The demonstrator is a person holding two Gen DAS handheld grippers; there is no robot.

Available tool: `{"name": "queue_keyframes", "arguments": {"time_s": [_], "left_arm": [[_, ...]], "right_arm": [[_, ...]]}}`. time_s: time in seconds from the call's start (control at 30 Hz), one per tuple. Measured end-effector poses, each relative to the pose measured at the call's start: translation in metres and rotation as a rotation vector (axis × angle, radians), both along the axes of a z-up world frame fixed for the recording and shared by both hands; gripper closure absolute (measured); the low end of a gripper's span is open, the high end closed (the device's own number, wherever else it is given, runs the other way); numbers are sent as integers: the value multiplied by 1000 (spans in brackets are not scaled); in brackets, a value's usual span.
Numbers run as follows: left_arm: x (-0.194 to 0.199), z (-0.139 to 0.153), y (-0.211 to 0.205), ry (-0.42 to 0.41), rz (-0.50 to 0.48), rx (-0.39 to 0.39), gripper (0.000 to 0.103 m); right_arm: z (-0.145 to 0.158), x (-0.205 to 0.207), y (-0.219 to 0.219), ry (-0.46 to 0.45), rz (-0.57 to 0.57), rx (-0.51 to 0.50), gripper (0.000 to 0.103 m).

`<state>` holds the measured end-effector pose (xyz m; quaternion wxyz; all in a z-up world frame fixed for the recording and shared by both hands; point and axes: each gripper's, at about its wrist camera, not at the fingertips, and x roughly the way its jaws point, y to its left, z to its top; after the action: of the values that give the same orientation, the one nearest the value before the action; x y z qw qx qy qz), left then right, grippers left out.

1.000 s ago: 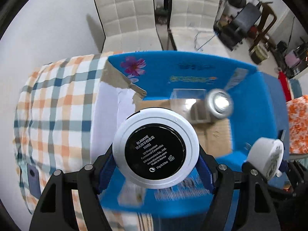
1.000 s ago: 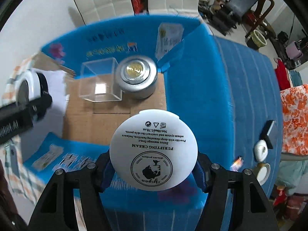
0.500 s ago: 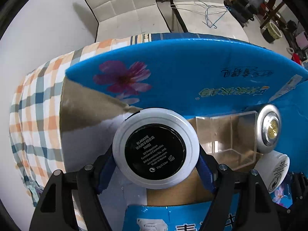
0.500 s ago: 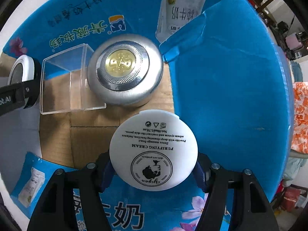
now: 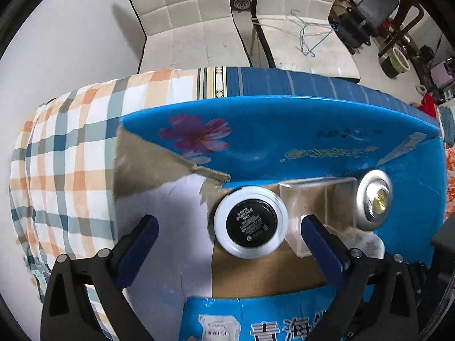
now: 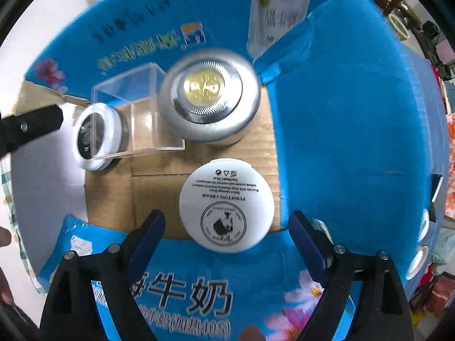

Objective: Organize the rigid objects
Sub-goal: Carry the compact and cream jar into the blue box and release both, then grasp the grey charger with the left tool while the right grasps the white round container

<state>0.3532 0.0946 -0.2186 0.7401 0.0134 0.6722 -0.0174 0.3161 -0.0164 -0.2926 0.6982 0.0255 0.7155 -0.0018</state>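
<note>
Two round jars lie on the cardboard floor of the blue box (image 6: 355, 130), both free of your tongs. Your left tongs (image 5: 227, 241) have just been opening and stand wide, the black-and-white compact (image 5: 250, 224) on the floor between the pads, touching neither. Your right tongs (image 6: 227, 238) have also just been opening and stand wide around the white cream jar (image 6: 226, 205), pads clear of it. Beyond the compact, toward the right in the left view, sits a clear plastic cube (image 5: 318, 199), and further right a silver jar (image 5: 374, 199) with a gold centre. The box rests on a bench under a checked cloth (image 5: 65, 170); two white padded chairs (image 5: 184, 20) stand at the far side.
</note>
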Motion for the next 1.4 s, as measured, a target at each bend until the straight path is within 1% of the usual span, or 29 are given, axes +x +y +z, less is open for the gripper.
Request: {"name": "queue_keyframes", "arguments": {"time_s": [0.1,0.2,0.33,0.43,0.5,0.63,0.73,1.0,1.17,1.33,1.4], "left_arm": [[-13,16,2,-31,12,-16,0],[-31,32,2,-59,37,-42,0],[-63,54,-3,-80,50,-95,0],[-82,70,-9,-105,38,-94,0],[-95,83,-8,-131,44,-95,0],[-119,114,-8,-187,58,-106,0],[-136,134,-9,-224,51,-93,0],[-170,168,-10,-277,64,-88,0],[-181,179,-19,-289,52,-90,0],[-184,183,-29,-290,44,-91,0],[-183,184,-38,-287,32,-110,0]], "right_arm": [[21,-6,2,-38,24,-21,12],[44,-16,2,-68,39,-4,12],[78,-39,2,-133,62,9,12],[98,-65,7,-161,71,21,12],[116,-78,7,-189,75,37,12],[150,-99,2,-250,81,58,12],[171,-114,2,-285,91,77,12],[219,-140,-5,-367,114,100,12],[233,-143,-12,-395,112,110,12],[230,-144,-33,-380,78,136,12],[226,-146,-47,-372,54,135,12]]}}
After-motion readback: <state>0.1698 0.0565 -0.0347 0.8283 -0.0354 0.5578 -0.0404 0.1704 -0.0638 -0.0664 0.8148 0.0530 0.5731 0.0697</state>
